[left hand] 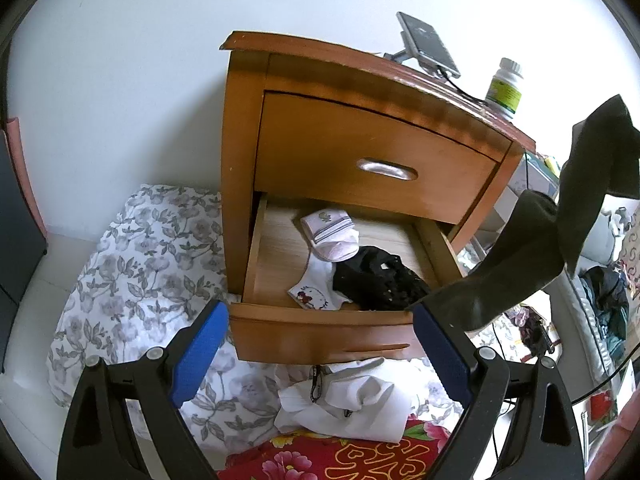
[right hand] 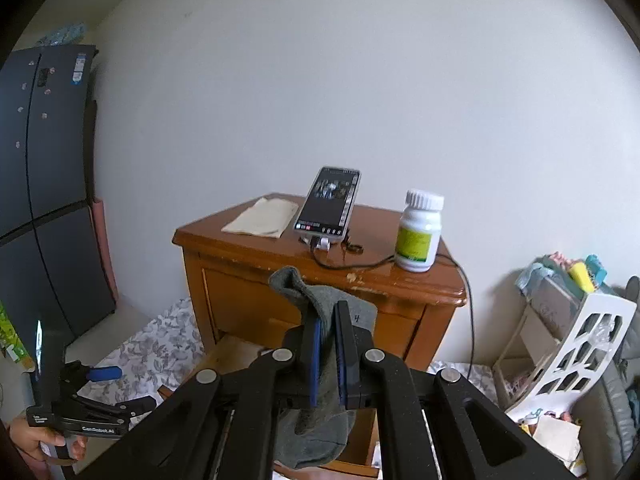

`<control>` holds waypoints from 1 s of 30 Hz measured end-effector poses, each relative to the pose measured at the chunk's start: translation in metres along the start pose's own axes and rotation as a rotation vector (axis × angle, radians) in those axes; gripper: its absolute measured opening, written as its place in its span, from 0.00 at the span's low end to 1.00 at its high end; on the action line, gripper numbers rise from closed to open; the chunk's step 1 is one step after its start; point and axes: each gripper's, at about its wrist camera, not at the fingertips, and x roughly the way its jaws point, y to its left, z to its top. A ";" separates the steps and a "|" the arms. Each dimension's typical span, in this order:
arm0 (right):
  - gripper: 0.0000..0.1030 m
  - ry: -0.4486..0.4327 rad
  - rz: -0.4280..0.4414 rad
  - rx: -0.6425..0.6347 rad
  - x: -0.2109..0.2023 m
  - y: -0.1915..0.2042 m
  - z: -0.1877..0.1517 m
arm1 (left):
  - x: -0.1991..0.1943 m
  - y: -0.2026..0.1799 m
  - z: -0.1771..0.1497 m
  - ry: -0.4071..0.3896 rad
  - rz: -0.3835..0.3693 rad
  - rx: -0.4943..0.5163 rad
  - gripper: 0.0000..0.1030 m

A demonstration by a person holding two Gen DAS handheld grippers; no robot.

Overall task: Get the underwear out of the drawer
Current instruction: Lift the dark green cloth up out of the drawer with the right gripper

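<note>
Right gripper [right hand: 327,322] clamps grey underwear [right hand: 320,300] above open drawer [left hand: 320,320].

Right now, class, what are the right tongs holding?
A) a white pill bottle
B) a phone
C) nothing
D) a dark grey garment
D: the right tongs are clamped on a dark grey garment, while the bottle and phone stand on the nightstand.

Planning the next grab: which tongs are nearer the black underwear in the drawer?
Left. The left tongs hover open over the drawer front by the black underwear; the right tongs, raised above, grip a grey sock.
</note>
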 end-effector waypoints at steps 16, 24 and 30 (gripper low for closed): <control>0.07 -0.095 0.003 -0.008 -0.059 0.001 0.005 | -0.022 -0.017 -0.008 -0.025 -0.009 0.033 0.91; 0.07 -0.128 0.018 -0.033 -0.078 0.013 0.009 | -0.028 -0.018 -0.010 -0.033 -0.014 0.033 0.91; 0.07 -0.096 0.063 -0.057 -0.072 0.029 0.004 | -0.030 -0.015 -0.012 -0.035 -0.015 0.028 0.91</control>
